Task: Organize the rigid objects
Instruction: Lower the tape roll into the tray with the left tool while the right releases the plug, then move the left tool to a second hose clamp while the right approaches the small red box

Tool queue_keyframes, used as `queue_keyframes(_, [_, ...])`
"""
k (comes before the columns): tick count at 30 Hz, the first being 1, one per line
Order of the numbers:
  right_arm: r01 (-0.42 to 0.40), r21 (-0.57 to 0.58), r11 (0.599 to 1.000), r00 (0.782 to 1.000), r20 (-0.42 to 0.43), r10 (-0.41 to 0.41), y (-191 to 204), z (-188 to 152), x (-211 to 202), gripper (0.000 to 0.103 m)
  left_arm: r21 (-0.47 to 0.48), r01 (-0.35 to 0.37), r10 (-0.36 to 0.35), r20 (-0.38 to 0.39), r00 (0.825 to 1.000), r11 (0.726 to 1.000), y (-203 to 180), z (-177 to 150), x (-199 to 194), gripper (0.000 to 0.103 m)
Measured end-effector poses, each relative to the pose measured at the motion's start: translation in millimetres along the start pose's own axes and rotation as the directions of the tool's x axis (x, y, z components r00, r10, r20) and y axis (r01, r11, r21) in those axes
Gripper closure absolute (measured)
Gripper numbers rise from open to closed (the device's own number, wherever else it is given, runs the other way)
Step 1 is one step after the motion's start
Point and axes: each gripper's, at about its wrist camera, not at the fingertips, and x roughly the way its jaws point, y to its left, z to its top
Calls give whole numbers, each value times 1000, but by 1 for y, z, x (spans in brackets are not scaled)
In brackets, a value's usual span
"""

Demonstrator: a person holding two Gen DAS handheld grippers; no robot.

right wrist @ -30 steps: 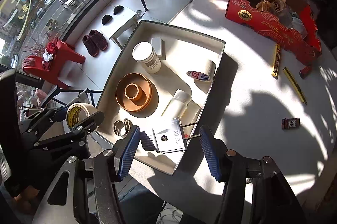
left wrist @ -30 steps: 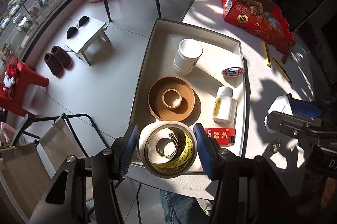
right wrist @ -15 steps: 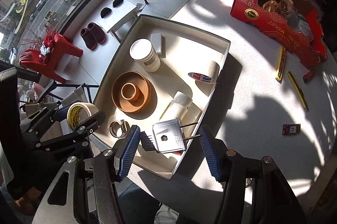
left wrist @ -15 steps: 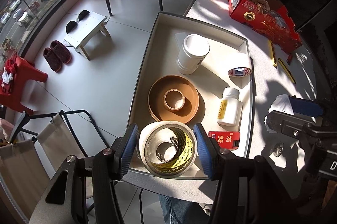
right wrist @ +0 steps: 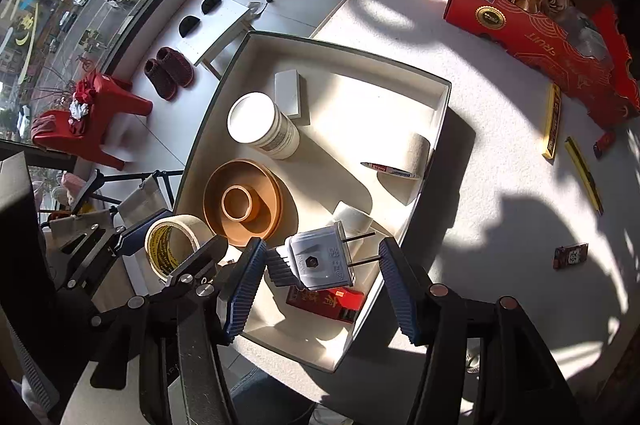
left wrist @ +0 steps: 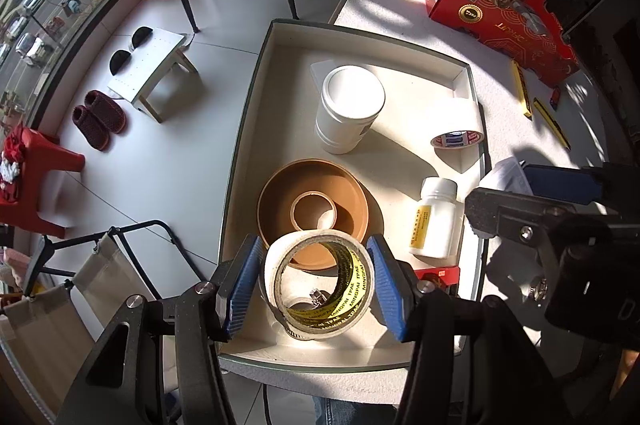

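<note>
The left gripper [left wrist: 316, 283] is clamping its jaws on the tape roll [left wrist: 320, 285], hanging over the near end of the white tray [left wrist: 244, 129]. The right gripper [right wrist: 320, 279] is gripping the grey plug adapter [right wrist: 320, 257] above the red box [right wrist: 326, 301].

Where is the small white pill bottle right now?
In the left wrist view the white pill bottle lies inside the tray against its right wall, right of the brown bowl and just above the red packet.

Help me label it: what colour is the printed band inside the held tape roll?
Yellow with black lettering, clearest in the left wrist view.
</note>
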Motion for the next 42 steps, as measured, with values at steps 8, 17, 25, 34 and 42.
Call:
queue_keyframes(8, [-10, 20, 1000, 1000, -14, 10, -1, 14, 13, 43, 9, -14, 14, -24, 1000, 1000, -4, 4, 10, 45])
queue_keyframes(17, [-11, 25, 1000, 999, -30, 12, -1, 21, 23, 43, 13, -19, 19, -48, 999, 1000, -7, 4, 20, 45])
queue_keyframes(25, [-3, 34, 999, 999, -40, 4, -4, 26, 31, 43, 14, -14, 15, -62, 998, 1000, -7, 4, 27, 45])
queue_keyframes(34, [-24, 56, 998, 999, -32, 26, -12, 23, 31, 17, -19, 13, -14, -45, 999, 1000, -6, 4, 26, 16])
queue_keyframes(42, [-35, 102, 994, 999, -22, 37, -26, 12, 19, 0, -27, 14, -14, -18, 1000, 1000, -7, 4, 20, 0])
